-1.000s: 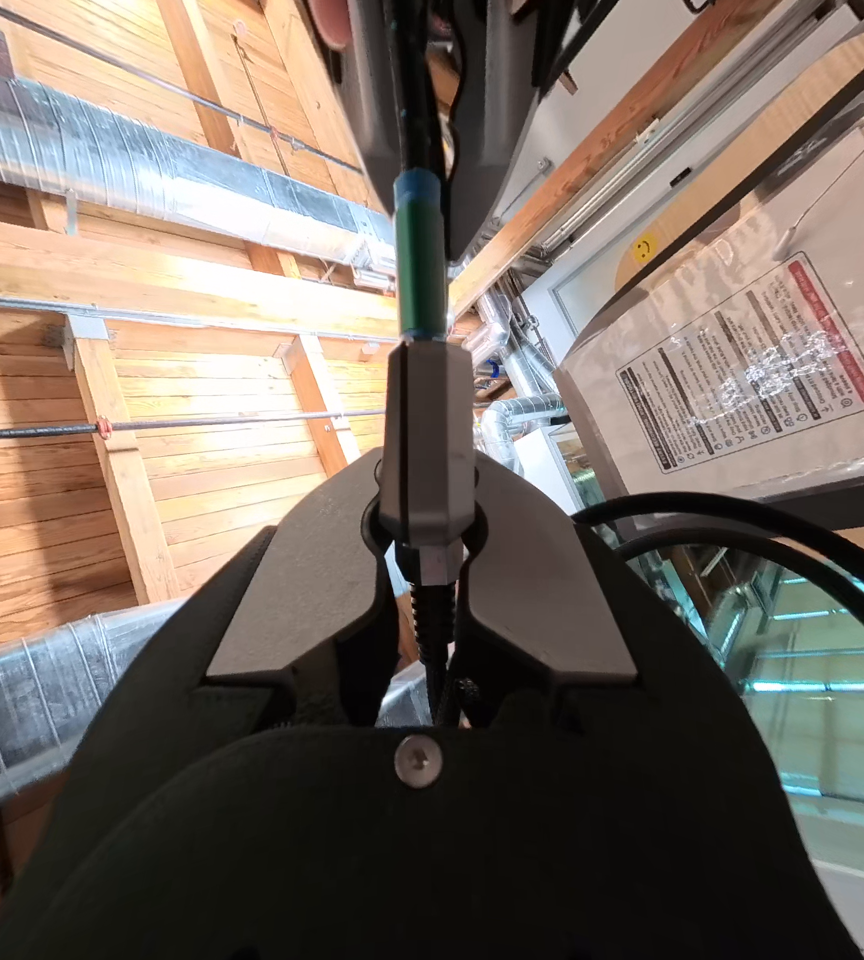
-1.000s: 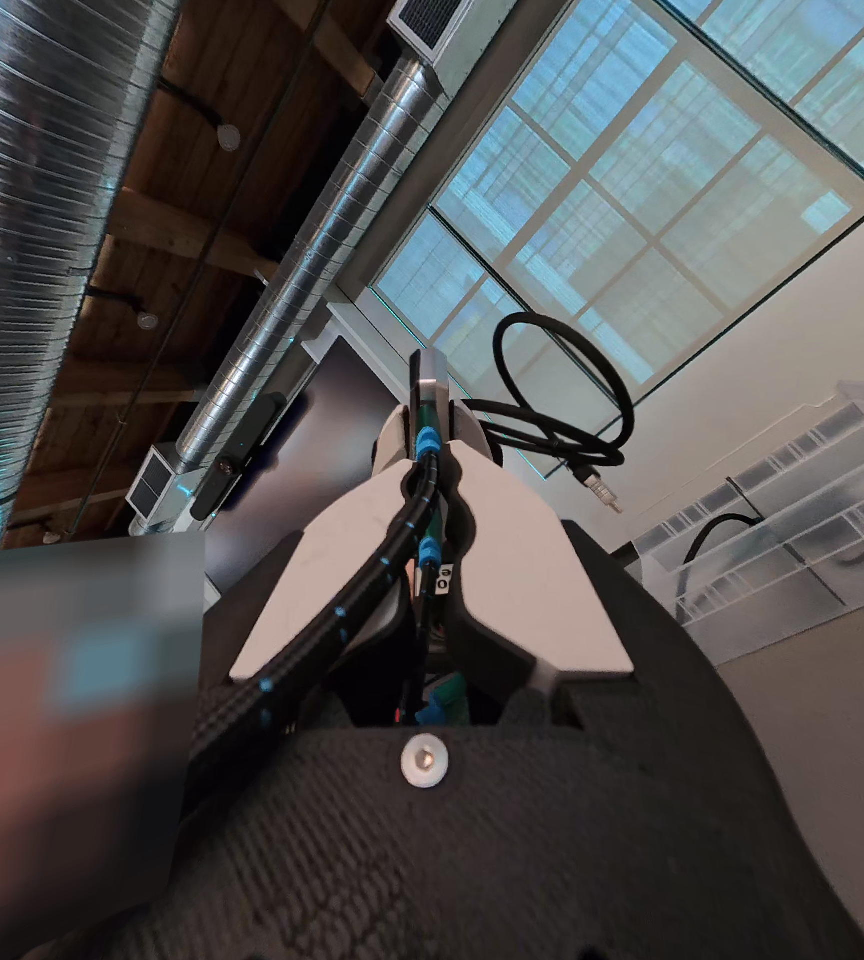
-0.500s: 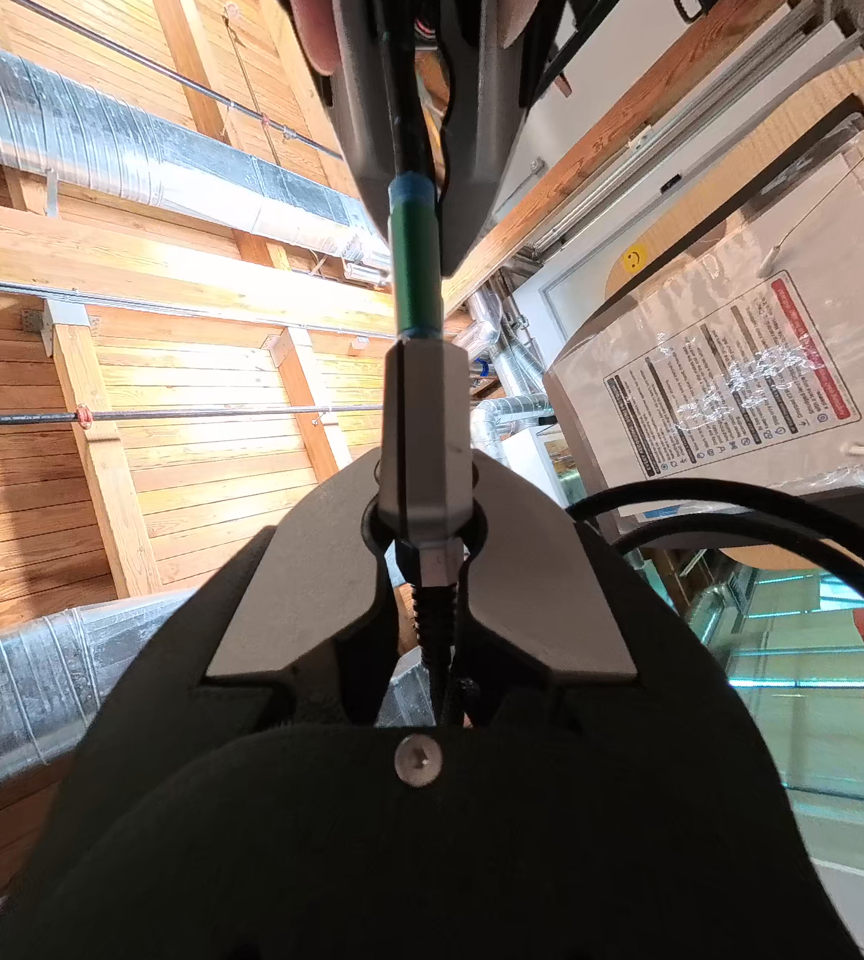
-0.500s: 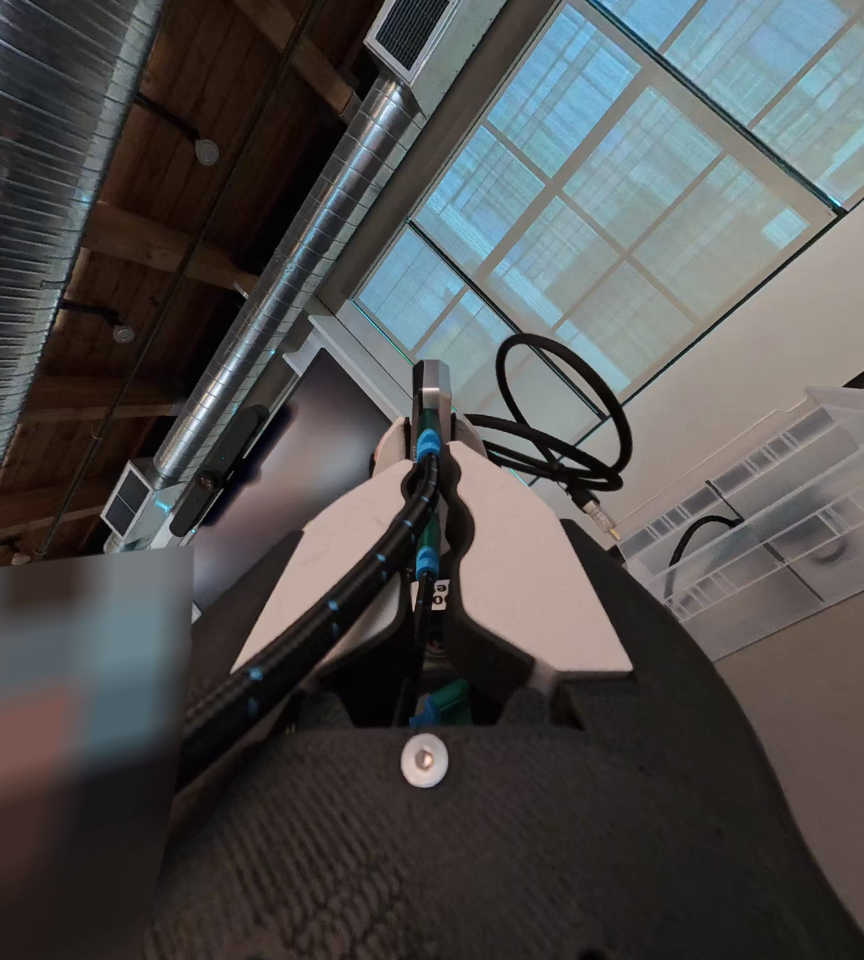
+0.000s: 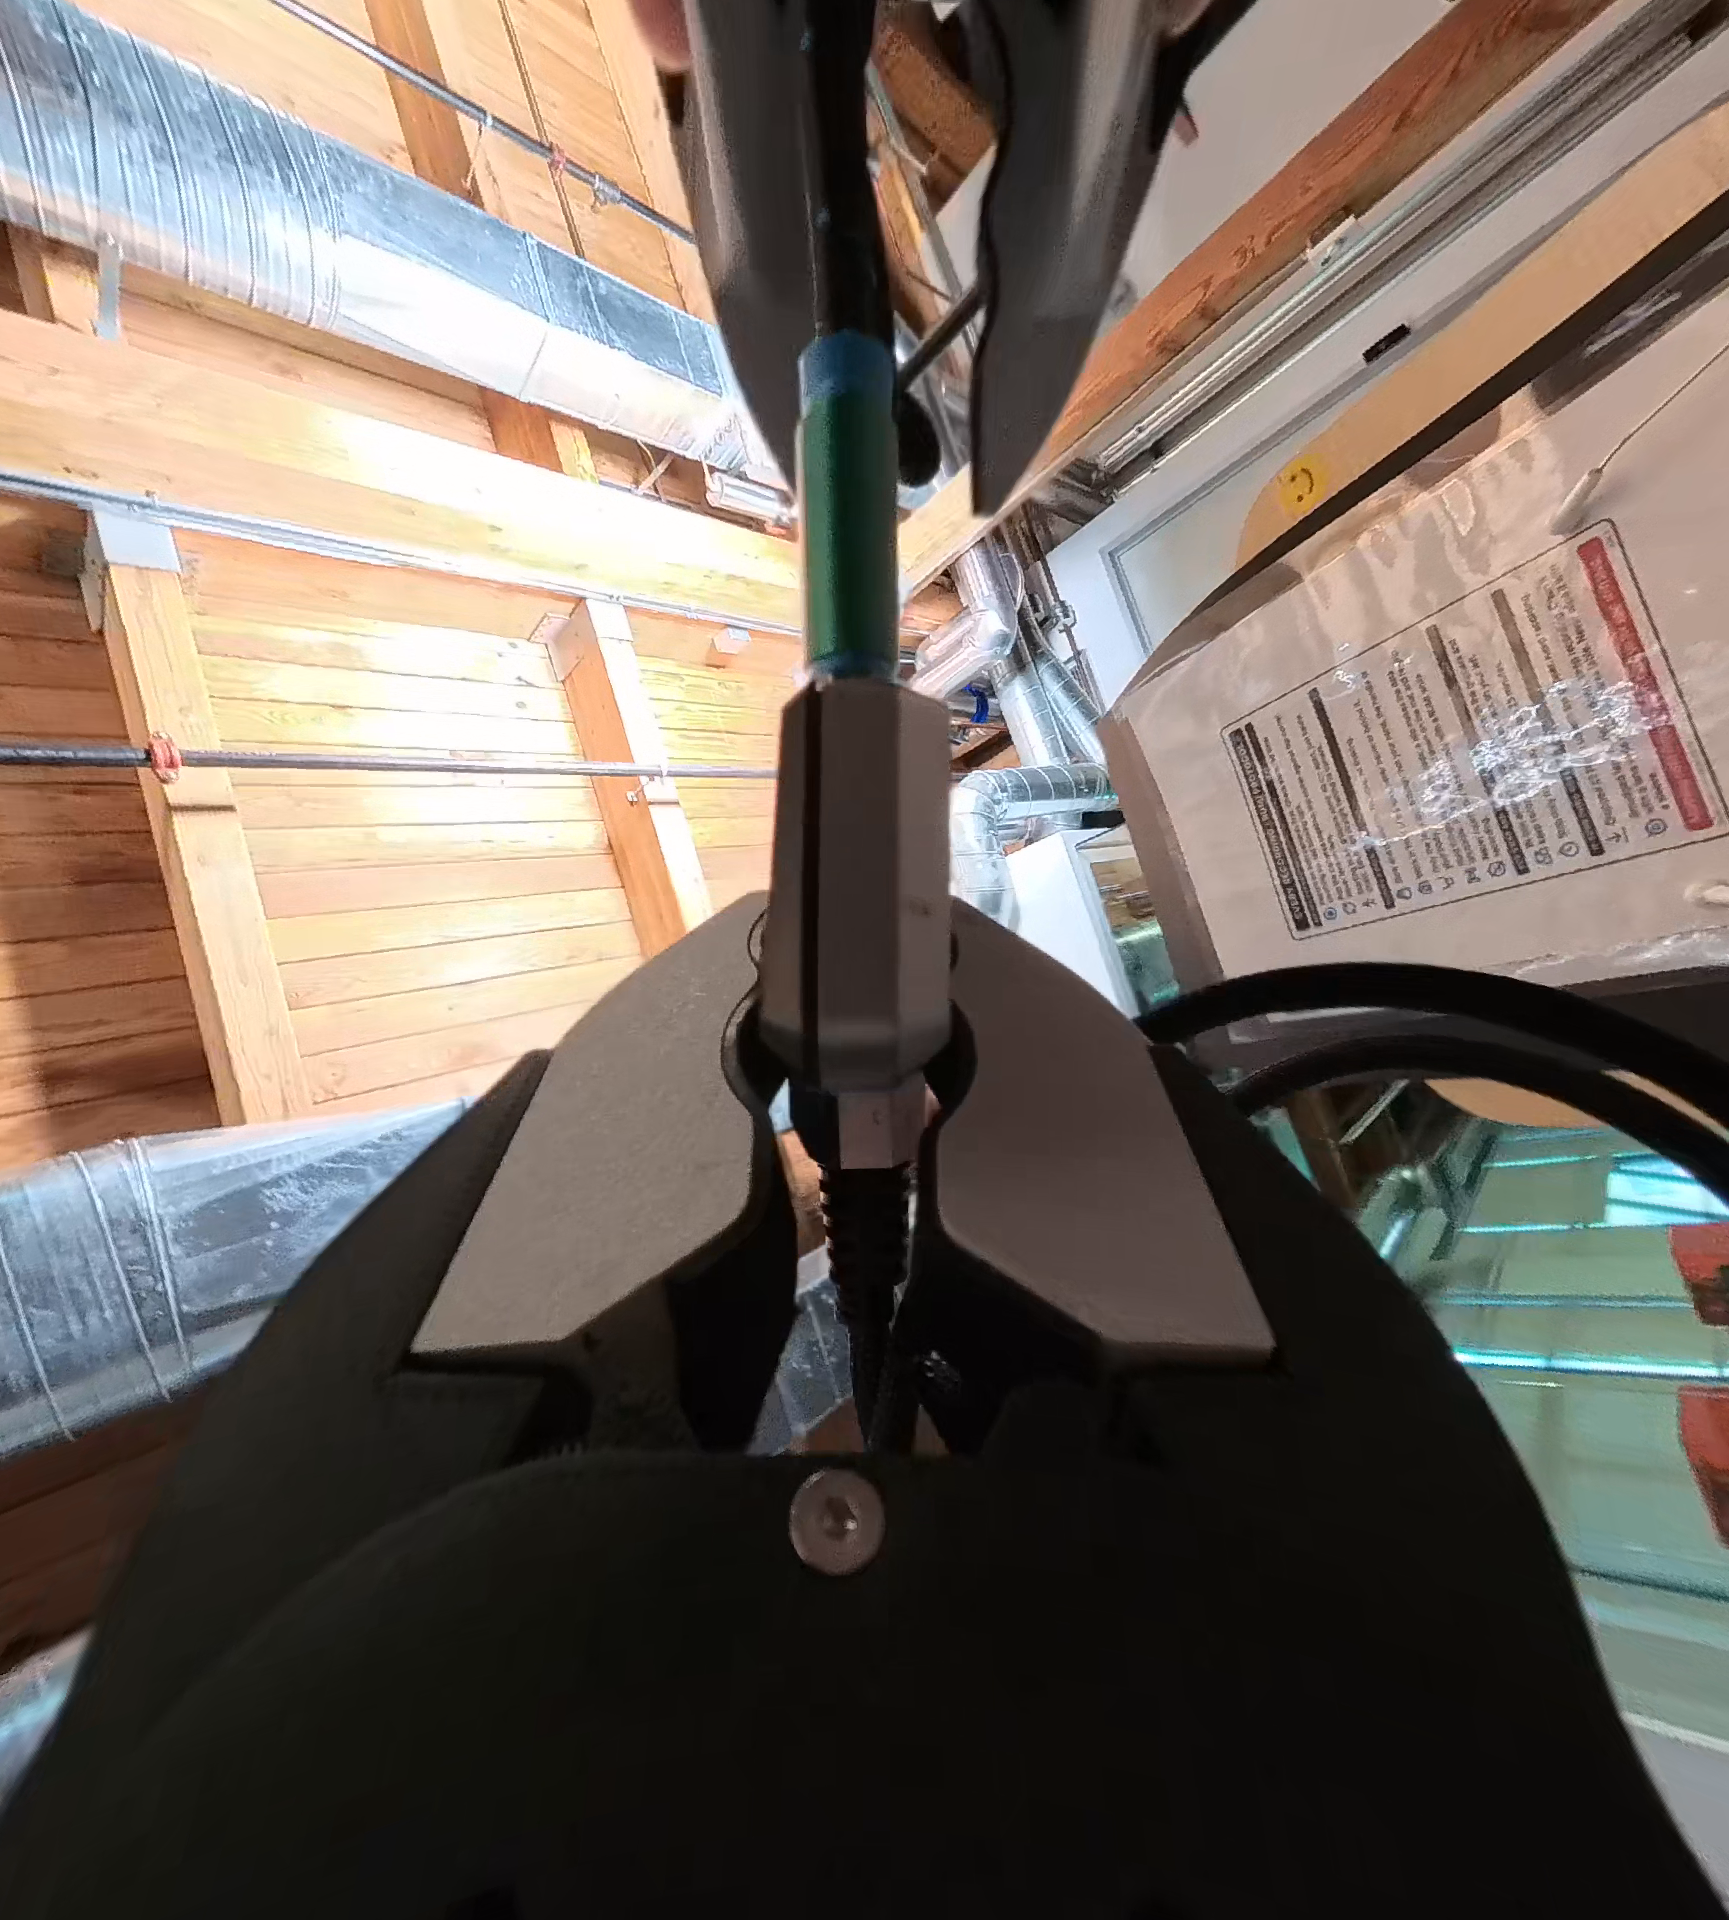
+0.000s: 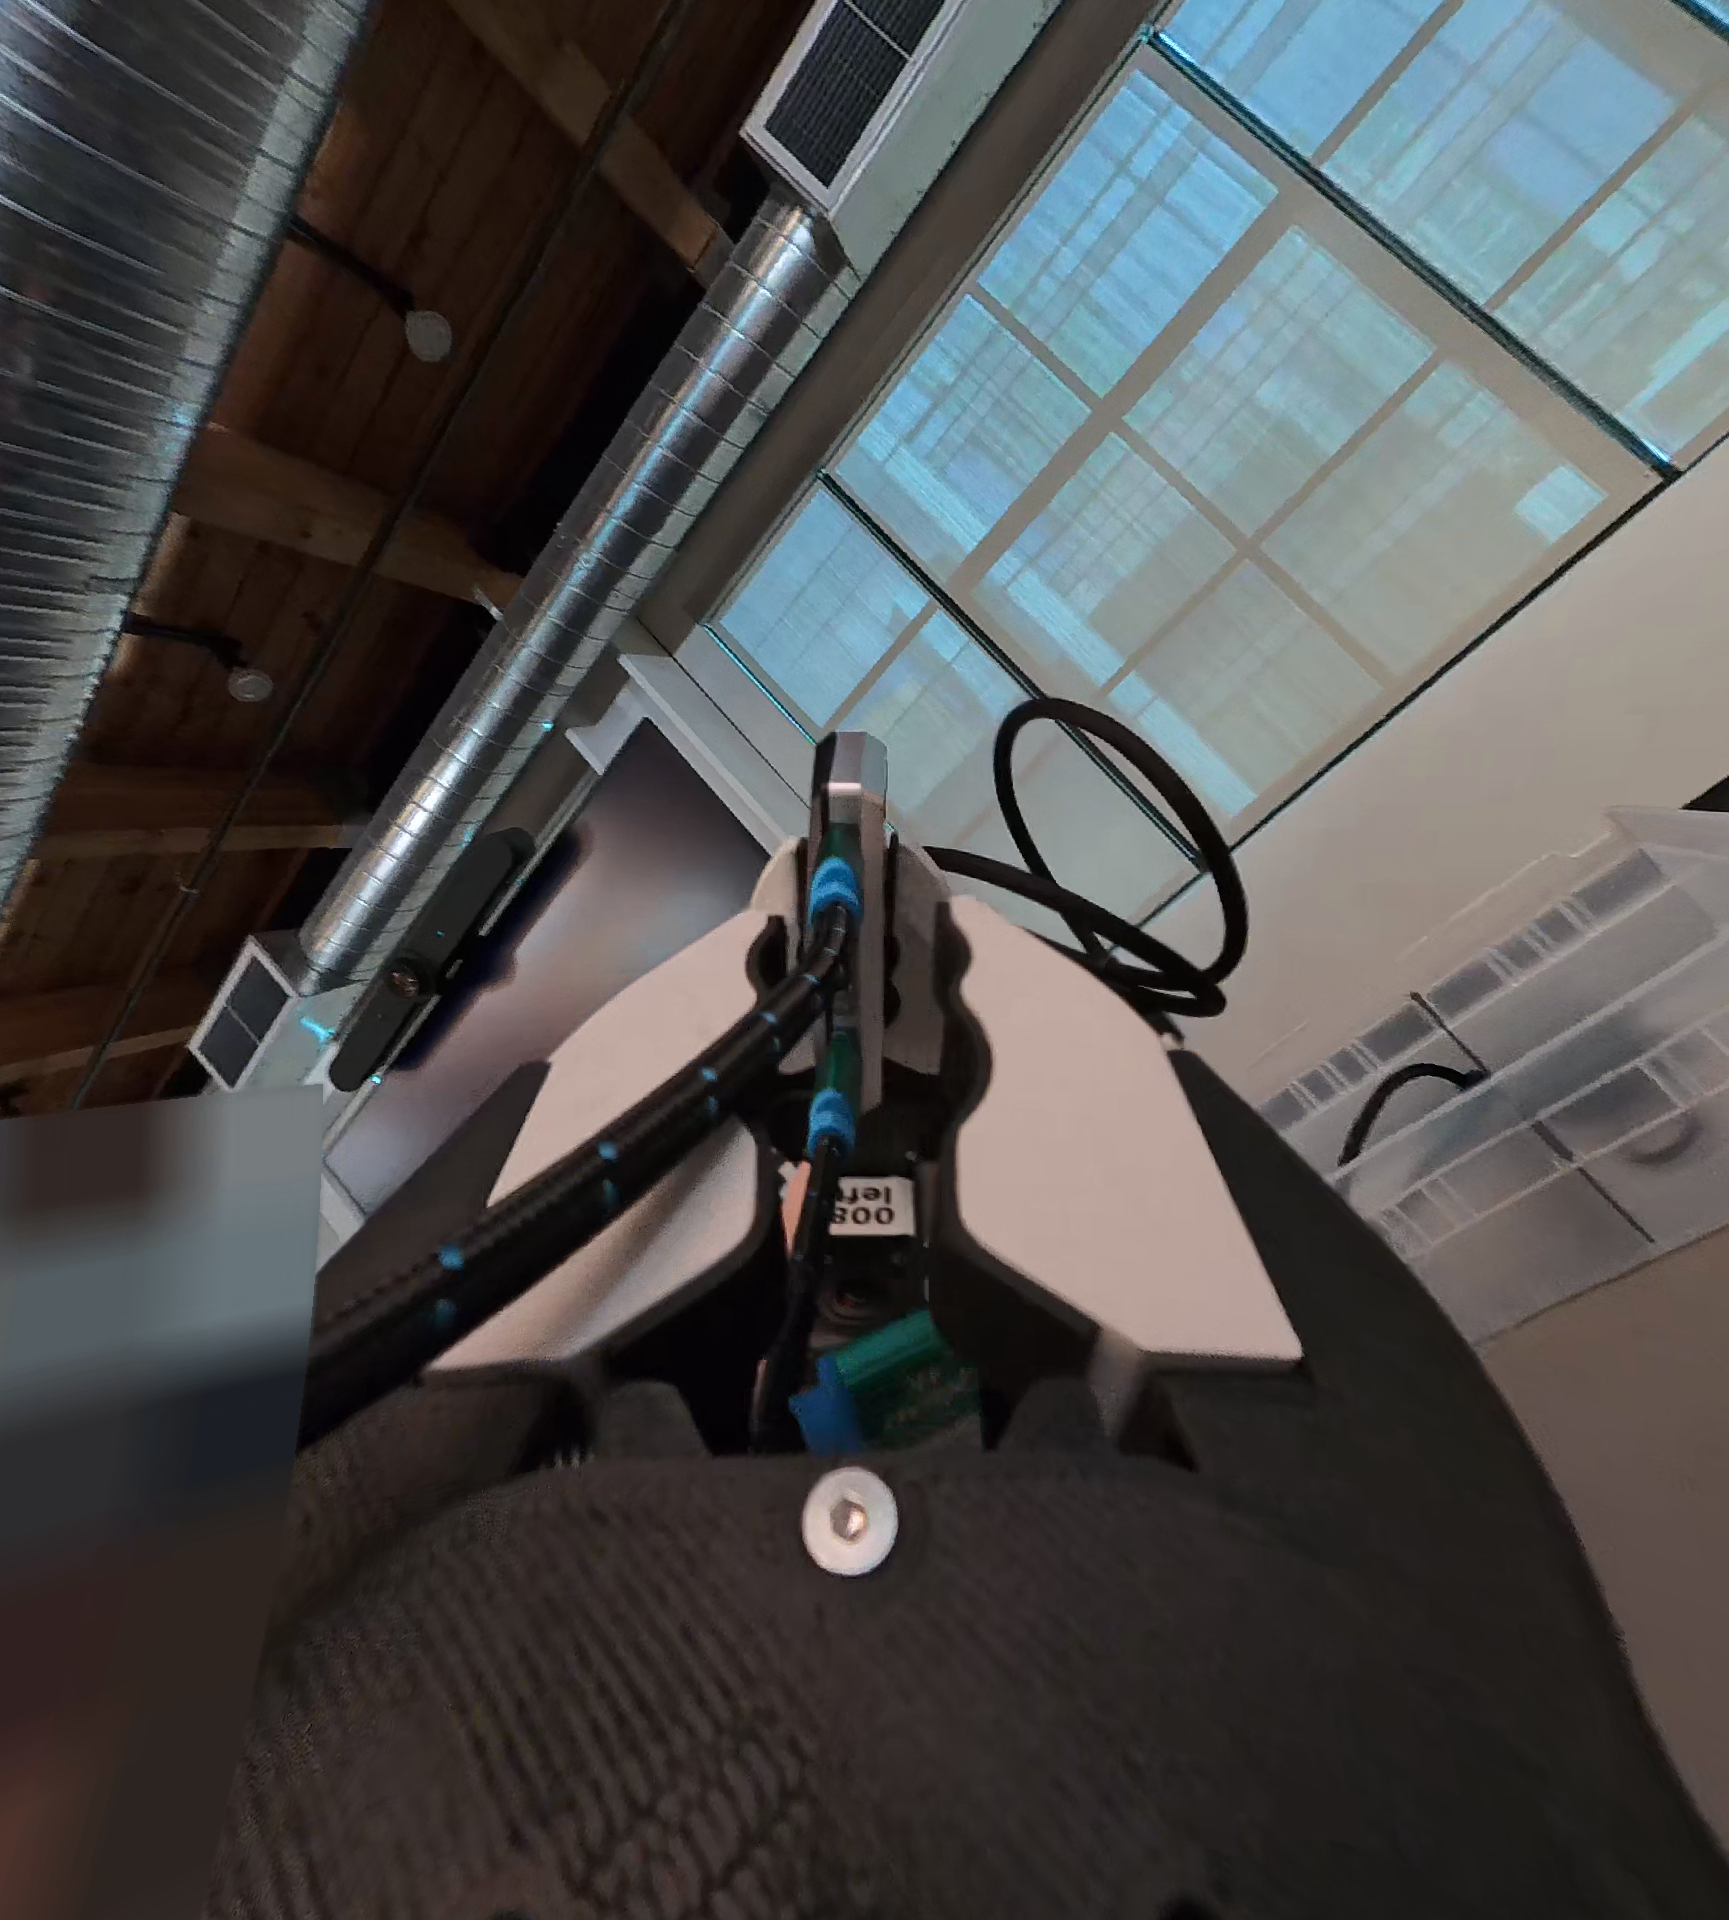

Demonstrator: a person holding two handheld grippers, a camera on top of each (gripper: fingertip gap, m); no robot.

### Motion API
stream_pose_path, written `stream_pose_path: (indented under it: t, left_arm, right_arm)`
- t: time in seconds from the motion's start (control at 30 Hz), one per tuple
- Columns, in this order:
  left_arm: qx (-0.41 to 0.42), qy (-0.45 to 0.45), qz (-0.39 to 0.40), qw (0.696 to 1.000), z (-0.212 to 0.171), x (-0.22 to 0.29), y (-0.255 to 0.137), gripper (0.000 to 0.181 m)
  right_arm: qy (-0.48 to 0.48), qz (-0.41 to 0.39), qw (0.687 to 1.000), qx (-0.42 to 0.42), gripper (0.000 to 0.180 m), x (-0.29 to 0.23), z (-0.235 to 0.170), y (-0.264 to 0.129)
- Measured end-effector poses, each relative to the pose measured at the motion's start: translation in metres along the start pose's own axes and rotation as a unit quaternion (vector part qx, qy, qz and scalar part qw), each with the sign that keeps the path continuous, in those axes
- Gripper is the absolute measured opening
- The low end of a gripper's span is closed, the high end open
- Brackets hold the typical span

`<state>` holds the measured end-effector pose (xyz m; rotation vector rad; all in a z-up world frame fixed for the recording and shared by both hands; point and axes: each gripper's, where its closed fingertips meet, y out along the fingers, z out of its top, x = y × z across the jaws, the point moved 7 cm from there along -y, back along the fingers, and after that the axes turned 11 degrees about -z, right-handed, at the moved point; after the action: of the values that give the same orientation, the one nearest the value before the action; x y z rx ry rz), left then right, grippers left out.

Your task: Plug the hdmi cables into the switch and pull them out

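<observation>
Holding the grey switch (image 5: 855,904) clamped in my left claw (image 5: 852,997), I see its green plug (image 5: 844,540) ahead, where my right claw (image 6: 855,935) closes on it.

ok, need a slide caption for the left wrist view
Left claw shut on a grey metal HDMI plug with a green collar, pointing up at the wooden plank ceiling and silver ducts.

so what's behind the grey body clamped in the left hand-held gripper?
A ribbed black cable leaves the grey body backward between the left hand-held gripper fingers. Where it runs beyond that is covered by the gripper housing.
</observation>
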<state>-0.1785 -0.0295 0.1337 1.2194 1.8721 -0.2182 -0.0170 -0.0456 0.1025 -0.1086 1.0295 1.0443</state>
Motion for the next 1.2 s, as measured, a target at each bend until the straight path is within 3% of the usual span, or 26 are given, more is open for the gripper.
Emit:
stream_pose_path:
  t: [0.27, 0.37, 0.47, 0.53, 0.6, 0.73, 0.8, 0.9, 1.0, 1.13, 1.2]
  left_arm:
    - [-0.033, -0.117, -0.005, 0.993, -0.038, -0.007, -0.011, 0.022]
    - [0.002, -0.184, -0.019, 0.983, -0.048, -0.011, -0.018, 0.021]
    - [0.055, -0.252, -0.034, 0.965, -0.045, -0.016, -0.027, 0.022]
    - [0.096, -0.291, -0.040, 0.951, -0.038, -0.020, -0.031, 0.022]
    - [0.140, -0.324, -0.048, 0.934, -0.028, -0.022, -0.034, 0.022]
    - [0.238, -0.380, -0.081, 0.890, -0.001, -0.019, -0.037, 0.022]
    - [0.280, -0.397, -0.102, 0.868, 0.014, -0.017, -0.038, 0.022]
    - [0.321, -0.420, -0.140, 0.837, 0.033, -0.014, -0.039, 0.022]
    - [0.349, -0.438, -0.166, 0.812, 0.044, -0.013, -0.040, 0.021]
    - [0.372, -0.468, -0.202, 0.776, 0.048, -0.009, -0.040, 0.021]
    - [0.363, -0.494, -0.221, 0.759, 0.045, -0.005, -0.036, 0.023]
  right_arm:
    - [-0.088, 0.000, 0.995, -0.042, 0.032, 0.006, 0.001, -0.002]
    - [-0.137, 0.011, 0.990, -0.034, 0.033, 0.011, 0.004, -0.005]
    - [-0.262, 0.008, 0.965, -0.003, 0.034, -0.001, 0.002, -0.004]
    - [-0.380, 0.014, 0.925, 0.007, 0.034, -0.018, -0.007, -0.002]
    - [-0.512, -0.005, 0.859, 0.013, 0.034, -0.030, -0.019, -0.001]
    - [-0.741, -0.062, 0.665, 0.061, 0.045, -0.042, -0.037, -0.005]
    - [-0.800, -0.058, 0.595, 0.048, 0.048, -0.047, -0.047, -0.003]
    - [-0.828, -0.022, 0.560, 0.010, 0.051, -0.060, -0.066, 0.003]
    - [-0.835, 0.006, 0.549, -0.028, 0.044, -0.069, -0.081, 0.009]
    - [-0.869, -0.008, 0.488, -0.079, 0.027, -0.066, -0.091, 0.012]
    - [-0.864, -0.027, 0.493, -0.101, 0.022, -0.063, -0.090, 0.014]
